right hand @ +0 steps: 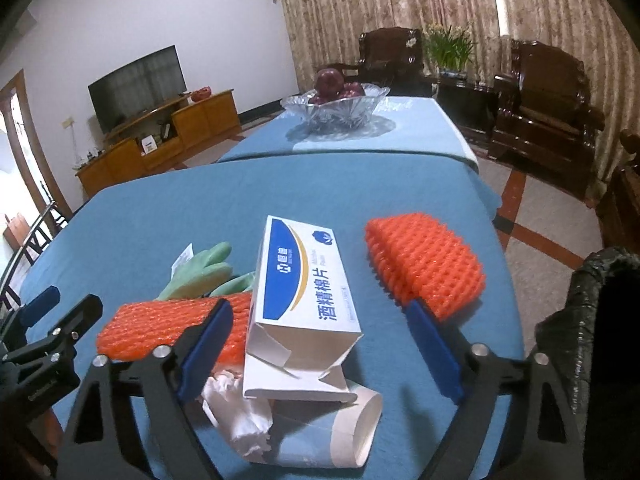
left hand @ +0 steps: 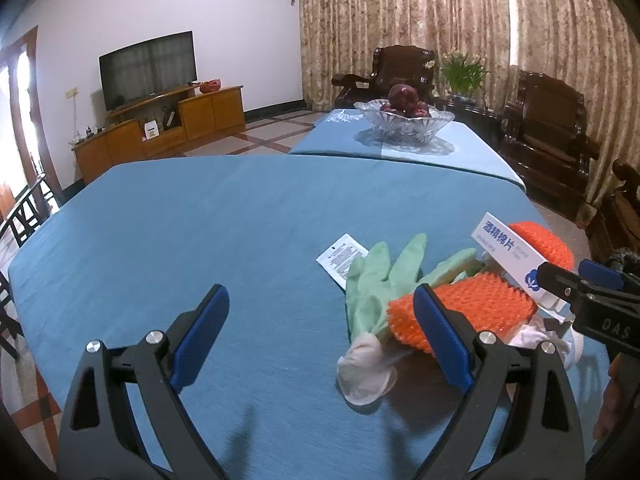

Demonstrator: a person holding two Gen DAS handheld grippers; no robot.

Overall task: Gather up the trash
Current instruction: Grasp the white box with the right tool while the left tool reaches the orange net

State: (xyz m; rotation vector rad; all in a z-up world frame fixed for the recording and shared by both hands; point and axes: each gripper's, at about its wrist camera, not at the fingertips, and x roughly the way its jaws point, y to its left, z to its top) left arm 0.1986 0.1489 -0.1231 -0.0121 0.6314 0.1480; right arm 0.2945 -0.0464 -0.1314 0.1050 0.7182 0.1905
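Your left hand-held gripper [left hand: 320, 344] has two black fingers, each built of angular plastic arms with triangular cut-outs. On the inner face of each finger sits a long blue pad [left hand: 202, 334]. Round silver screws [left hand: 93, 346] mark the joints, two on every finger.

Your right hand-held gripper [right hand: 320, 350] has the same build: black frame, blue pads [right hand: 430, 350], silver screw heads [right hand: 477, 349] at the pivots. In the left wrist view it shows at 3 o'clock, and there its black side carries the pale letters "DAS" [left hand: 612, 330], with one small red-centred screw [left hand: 566, 290] on the finger.

A part of your hand [left hand: 612, 400] shows at the edge, at 4 o'clock.
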